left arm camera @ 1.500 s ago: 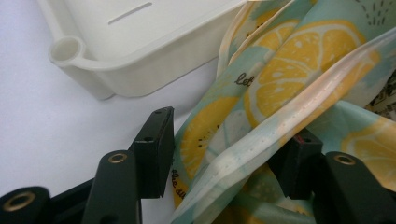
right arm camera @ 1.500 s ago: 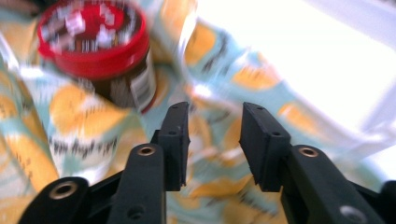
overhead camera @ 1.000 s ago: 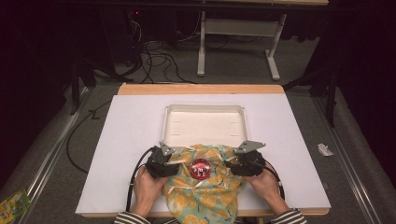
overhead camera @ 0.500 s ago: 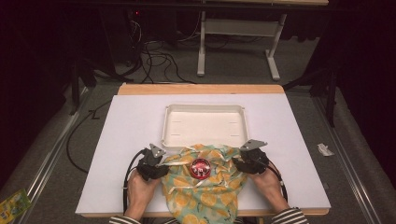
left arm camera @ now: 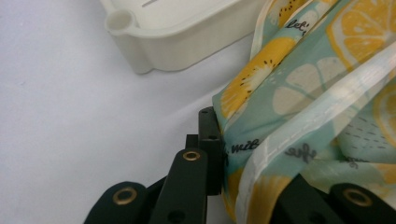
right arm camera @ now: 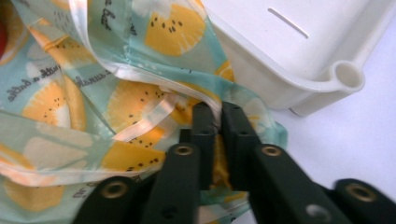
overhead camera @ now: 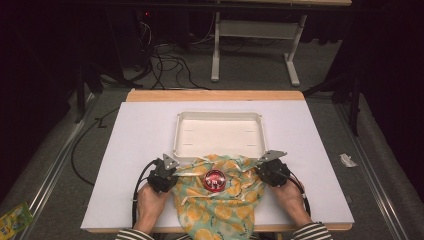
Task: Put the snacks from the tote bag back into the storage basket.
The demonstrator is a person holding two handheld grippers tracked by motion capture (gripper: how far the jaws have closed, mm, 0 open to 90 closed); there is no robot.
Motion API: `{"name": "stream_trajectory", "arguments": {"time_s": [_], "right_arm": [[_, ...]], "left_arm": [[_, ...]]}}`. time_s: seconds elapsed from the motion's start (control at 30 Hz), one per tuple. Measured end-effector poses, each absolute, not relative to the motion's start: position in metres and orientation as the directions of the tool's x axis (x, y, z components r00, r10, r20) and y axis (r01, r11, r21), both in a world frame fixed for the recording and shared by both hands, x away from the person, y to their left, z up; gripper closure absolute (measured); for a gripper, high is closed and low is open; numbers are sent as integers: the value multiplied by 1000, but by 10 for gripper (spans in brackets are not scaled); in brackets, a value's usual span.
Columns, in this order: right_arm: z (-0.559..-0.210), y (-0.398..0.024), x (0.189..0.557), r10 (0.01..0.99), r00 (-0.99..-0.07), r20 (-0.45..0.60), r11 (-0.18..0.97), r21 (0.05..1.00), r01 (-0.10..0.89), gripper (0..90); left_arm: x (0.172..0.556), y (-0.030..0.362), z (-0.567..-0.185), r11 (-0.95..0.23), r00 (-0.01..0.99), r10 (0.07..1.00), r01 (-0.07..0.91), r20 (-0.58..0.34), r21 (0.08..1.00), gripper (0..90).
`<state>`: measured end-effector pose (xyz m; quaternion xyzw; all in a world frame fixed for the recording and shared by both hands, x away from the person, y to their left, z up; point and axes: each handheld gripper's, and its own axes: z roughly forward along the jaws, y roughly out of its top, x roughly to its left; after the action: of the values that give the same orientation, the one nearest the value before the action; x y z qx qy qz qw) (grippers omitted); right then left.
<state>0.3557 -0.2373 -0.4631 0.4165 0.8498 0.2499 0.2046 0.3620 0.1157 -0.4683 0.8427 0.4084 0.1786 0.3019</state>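
Note:
A teal cloth with a lemon print (overhead camera: 220, 205) lies at the table's near edge, and a round red thing (overhead camera: 215, 180) rests on its middle. My left gripper (overhead camera: 175, 173) holds the cloth's left upper edge. Its jaws have just been closing, and the cloth (left arm camera: 303, 93) is pinched in the left gripper (left arm camera: 229, 154). My right gripper (overhead camera: 258, 172) is on the right upper edge. Its jaws have also just been closing, and the right gripper (right arm camera: 218, 126) is shut on a fold of the cloth (right arm camera: 93, 93). A white tray (overhead camera: 218, 114) stands just behind the cloth.
The tray (left arm camera: 177, 42) (right arm camera: 299, 70) has a rounded corner close to each gripper. The white tabletop (overhead camera: 135, 150) spreads to both sides. Cables (overhead camera: 165, 55) and a desk frame (overhead camera: 216, 50) are on the floor behind, and a green packet (overhead camera: 12, 220) lies at the lower left.
Both grippers have shifted slightly outward to the cloth's side edges, and their jaws have shut on it. The cloth's upper edge now lies spread wider.

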Motion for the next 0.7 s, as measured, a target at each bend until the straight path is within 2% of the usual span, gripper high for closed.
{"name": "stream_trajectory", "arguments": {"time_s": [0.23,0.53,0.57,0.7], "right_arm": [[-457,-247,352,822,-548,-155,514,616,597,900],[-460,-255,347,834,-531,-150,502,604,618,900],[-460,-255,346,835,-530,-147,500,603,621,900],[-461,-256,340,843,-522,-133,482,618,621,900]], "left_arm": [[367,117,-458,-489,614,787,562,60,667,889],[375,117,-468,-504,618,784,587,52,633,892],[375,117,-468,-503,615,787,586,56,635,886],[372,122,-467,-479,602,798,591,41,649,769]]}}
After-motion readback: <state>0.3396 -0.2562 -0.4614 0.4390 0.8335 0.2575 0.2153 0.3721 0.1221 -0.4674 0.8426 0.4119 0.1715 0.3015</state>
